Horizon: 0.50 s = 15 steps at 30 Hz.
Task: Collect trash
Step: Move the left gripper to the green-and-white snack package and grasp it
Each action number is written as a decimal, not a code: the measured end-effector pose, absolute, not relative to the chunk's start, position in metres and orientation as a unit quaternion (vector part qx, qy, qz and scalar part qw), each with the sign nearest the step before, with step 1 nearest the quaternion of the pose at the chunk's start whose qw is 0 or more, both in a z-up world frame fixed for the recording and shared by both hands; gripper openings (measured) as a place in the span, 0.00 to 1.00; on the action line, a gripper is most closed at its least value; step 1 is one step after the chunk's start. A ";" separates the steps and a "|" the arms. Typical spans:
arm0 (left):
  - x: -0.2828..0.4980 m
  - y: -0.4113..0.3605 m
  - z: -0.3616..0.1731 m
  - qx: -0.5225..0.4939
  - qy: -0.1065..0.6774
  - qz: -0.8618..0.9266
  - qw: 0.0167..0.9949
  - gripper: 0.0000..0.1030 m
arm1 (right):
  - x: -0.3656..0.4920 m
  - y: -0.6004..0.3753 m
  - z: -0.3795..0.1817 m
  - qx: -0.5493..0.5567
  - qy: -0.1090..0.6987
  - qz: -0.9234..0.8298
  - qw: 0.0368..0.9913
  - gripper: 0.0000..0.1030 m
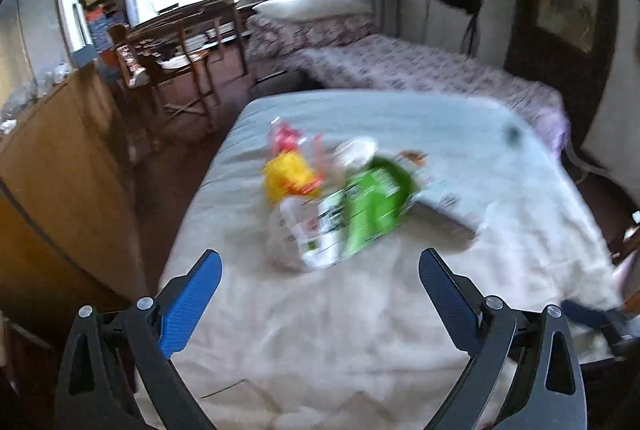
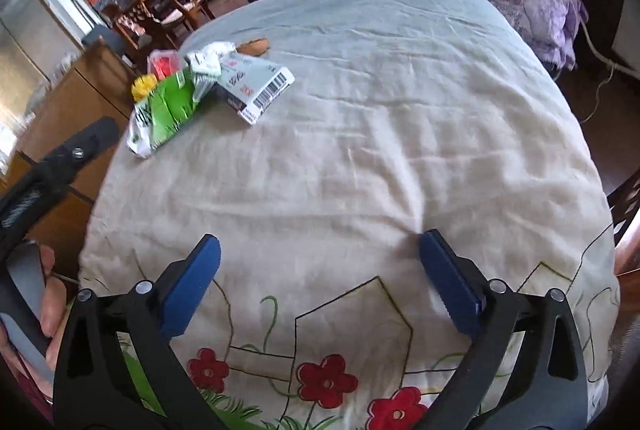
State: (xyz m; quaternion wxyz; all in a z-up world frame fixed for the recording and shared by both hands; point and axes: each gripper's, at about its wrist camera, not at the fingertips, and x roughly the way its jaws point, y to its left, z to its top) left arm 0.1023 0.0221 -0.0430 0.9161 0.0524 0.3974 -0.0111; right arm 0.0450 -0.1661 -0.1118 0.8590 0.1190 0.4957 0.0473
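A pile of trash lies on the white cloth-covered table [image 1: 360,330]. In the left wrist view it holds a green and white wrapper [image 1: 360,214], a yellow crumpled wrapper [image 1: 288,174], a red wrapper [image 1: 286,136], a clear plastic piece [image 1: 286,234] and a flat box [image 1: 444,210]. My left gripper [image 1: 320,262] is open and empty, just short of the pile. In the right wrist view the pile sits far left: green wrapper [image 2: 168,106], barcode box [image 2: 256,86], yellow wrapper [image 2: 143,86]. My right gripper [image 2: 320,248] is open and empty over bare cloth.
A wooden cabinet [image 1: 60,182] stands left of the table. Wooden chairs [image 1: 176,70] and a bed with a floral cover [image 1: 400,66] are behind it. The cloth near me has embroidered red flowers [image 2: 326,382]. The left gripper's handle [image 2: 52,166] shows at the left.
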 end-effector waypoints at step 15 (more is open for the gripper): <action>0.110 0.071 -0.039 0.003 0.402 0.041 0.915 0.94 | 0.039 -0.152 -0.107 0.063 0.501 0.017 0.863 0.93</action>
